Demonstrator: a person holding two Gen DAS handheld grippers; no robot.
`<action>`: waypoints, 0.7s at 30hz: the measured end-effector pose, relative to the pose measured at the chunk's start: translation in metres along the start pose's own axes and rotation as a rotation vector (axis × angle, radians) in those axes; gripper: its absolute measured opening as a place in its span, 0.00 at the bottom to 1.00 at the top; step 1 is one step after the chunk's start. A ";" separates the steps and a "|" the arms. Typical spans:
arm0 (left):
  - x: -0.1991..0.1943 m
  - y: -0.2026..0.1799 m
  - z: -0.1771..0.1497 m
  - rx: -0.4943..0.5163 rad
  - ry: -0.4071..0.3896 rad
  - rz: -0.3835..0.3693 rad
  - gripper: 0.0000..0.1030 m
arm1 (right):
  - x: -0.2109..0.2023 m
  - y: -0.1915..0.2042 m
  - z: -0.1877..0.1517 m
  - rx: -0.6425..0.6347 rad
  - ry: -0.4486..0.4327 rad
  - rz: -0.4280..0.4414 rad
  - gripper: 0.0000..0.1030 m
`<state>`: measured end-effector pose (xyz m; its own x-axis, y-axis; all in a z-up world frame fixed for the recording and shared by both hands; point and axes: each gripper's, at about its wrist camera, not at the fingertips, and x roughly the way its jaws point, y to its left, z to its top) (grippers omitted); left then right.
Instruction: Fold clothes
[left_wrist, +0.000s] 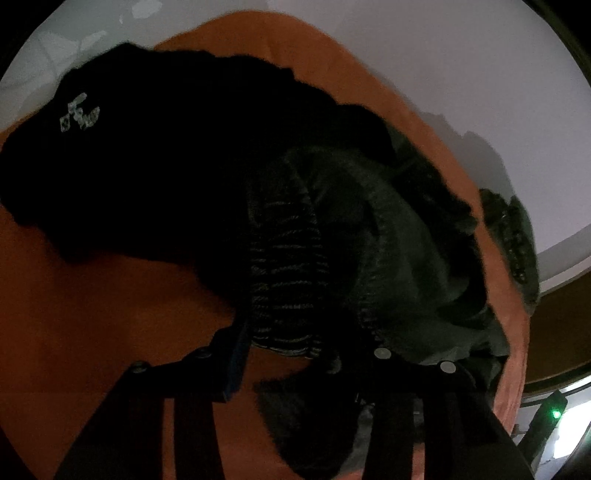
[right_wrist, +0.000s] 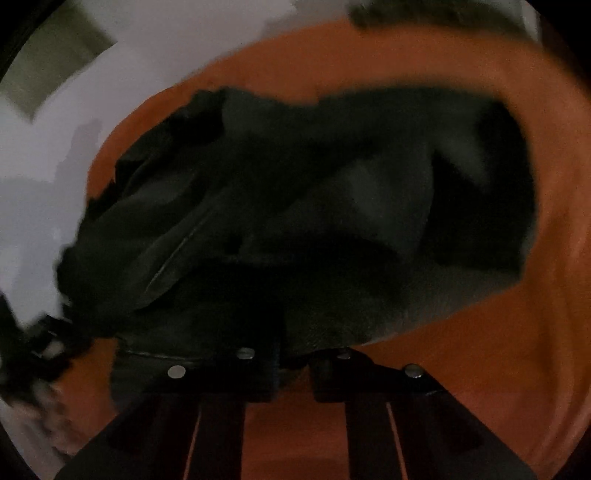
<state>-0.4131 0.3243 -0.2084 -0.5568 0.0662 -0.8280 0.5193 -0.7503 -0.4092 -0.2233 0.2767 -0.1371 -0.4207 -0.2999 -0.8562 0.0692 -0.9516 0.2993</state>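
Note:
A dark green garment (left_wrist: 388, 240) lies bunched on an orange cloth (left_wrist: 92, 314), its ribbed elastic waistband (left_wrist: 284, 280) running down toward me. My left gripper (left_wrist: 306, 354) is closed on that gathered waistband, with a finger against each side of it. A black garment (left_wrist: 147, 147) with a small white logo lies partly under the green one, at the upper left. In the right wrist view the same dark green garment (right_wrist: 295, 184) fills the middle of the orange cloth (right_wrist: 461, 350). My right gripper (right_wrist: 295, 363) is shut on its near edge, jaws almost together.
A pale grey-white surface (left_wrist: 461, 74) surrounds the orange cloth. A camouflage-patterned piece (left_wrist: 517, 236) hangs at the cloth's right edge. A device with a green light (left_wrist: 556, 413) sits low on the right. A dark, blurred shape (right_wrist: 33, 354) shows at the lower left of the right wrist view.

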 end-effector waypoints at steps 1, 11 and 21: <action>-0.001 -0.007 0.005 -0.004 -0.011 -0.013 0.42 | -0.008 -0.007 0.007 0.004 -0.012 -0.028 0.08; 0.002 -0.077 0.078 -0.014 -0.132 -0.154 0.02 | -0.083 -0.123 0.096 -0.031 -0.267 -0.493 0.07; -0.065 0.043 0.003 0.125 -0.027 -0.093 0.06 | -0.108 -0.124 0.163 -0.486 -0.349 -0.881 0.06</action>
<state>-0.3562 0.2857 -0.1715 -0.6170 0.1224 -0.7774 0.3809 -0.8180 -0.4311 -0.3335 0.4377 -0.0128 -0.7288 0.4701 -0.4978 -0.0646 -0.7710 -0.6335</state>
